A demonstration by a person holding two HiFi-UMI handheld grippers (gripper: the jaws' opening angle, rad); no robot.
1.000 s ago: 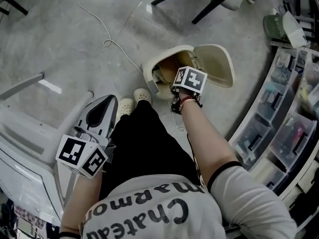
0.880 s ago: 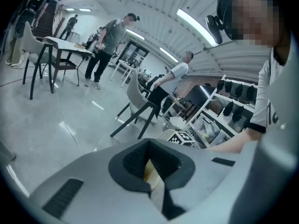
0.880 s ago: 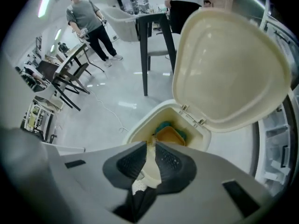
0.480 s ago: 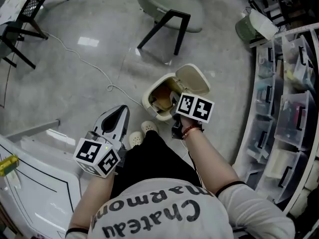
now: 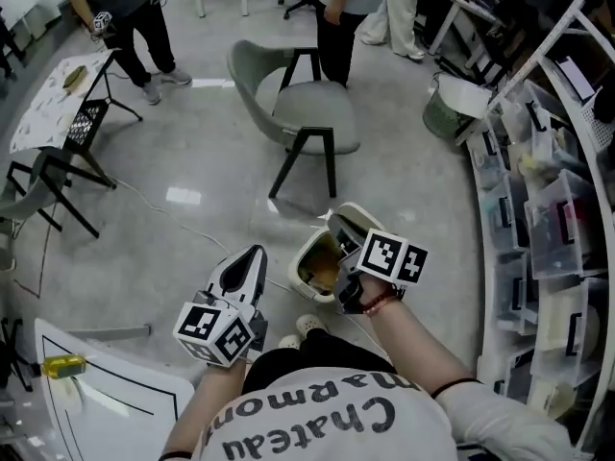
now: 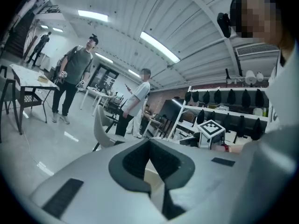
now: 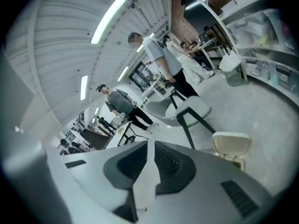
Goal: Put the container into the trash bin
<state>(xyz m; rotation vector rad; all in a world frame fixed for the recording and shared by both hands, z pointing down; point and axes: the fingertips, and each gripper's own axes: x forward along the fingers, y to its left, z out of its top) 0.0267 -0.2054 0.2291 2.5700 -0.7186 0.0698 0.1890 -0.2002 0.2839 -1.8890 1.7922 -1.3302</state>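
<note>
A cream trash bin (image 5: 313,255) stands on the floor with its lid (image 5: 348,225) flipped open; something tan lies inside, too small to identify. The bin lid (image 7: 231,143) also shows at lower right in the right gripper view. My right gripper (image 5: 377,250) hovers just right of the bin, its jaws mostly hidden under the marker cube; its own view shows the jaws (image 7: 150,148) together with nothing between them. My left gripper (image 5: 256,254) is to the left of the bin, pointing away from me, shut and empty (image 6: 149,141). No container is in either gripper.
A grey chair (image 5: 300,99) stands beyond the bin. Shelving with plastic drawers (image 5: 548,229) curves along the right. A white table (image 5: 106,406) is at lower left, a cable (image 5: 207,233) runs over the floor, and people (image 5: 130,17) stand at the back.
The head view has tilted up, so the chair and the people have come into sight. Both grippers have risen, and the right one has drawn back from over the bin's opening.
</note>
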